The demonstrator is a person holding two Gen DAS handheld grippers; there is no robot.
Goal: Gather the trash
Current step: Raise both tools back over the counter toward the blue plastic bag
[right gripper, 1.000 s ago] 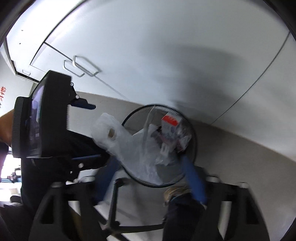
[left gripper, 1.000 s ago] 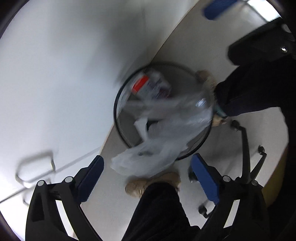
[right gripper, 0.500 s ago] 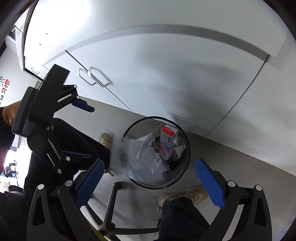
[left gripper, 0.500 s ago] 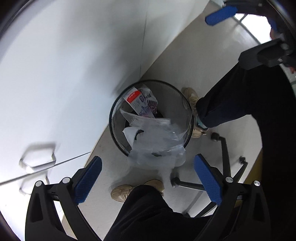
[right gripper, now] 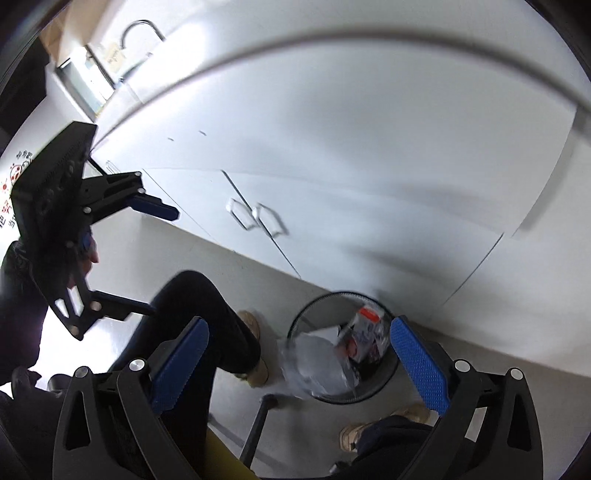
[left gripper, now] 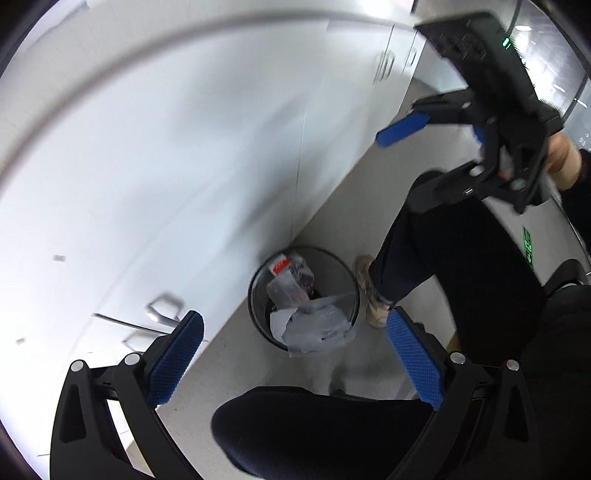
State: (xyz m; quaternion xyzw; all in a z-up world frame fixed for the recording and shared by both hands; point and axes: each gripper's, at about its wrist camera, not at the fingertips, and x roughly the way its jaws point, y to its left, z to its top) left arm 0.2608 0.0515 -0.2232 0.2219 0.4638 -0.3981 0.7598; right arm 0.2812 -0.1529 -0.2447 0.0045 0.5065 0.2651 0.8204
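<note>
The trash looks collected: the bag [left gripper: 317,326] drapes over the bin [left gripper: 260,277] rim at lower centre, and both the left gripper [left gripper: 293,360] and right gripper [right gripper: 299,365] gape empty.

A run of white cabinets [right gripper: 332,155] is seen along the wall; paired metal handles [right gripper: 256,218] are fixed on either side of a door seam, and further handles [left gripper: 384,64] are visible on distant doors, blurred. A pale grey floor [left gripper: 229,354] is laid up to the cabinet base; soft shadows are cast across the door fronts. A curved faucet [right gripper: 142,31] is seen above the counter edge, beside a bright window [right gripper: 83,86]; red lettering [right gripper: 14,184] is marked on a white wall at the left. Glass panels [left gripper: 550,74] with reflected light are seen at the far right; a green sign [left gripper: 527,248] is fixed low there. A dark chair leg [right gripper: 258,421] is set on the floor.
</note>
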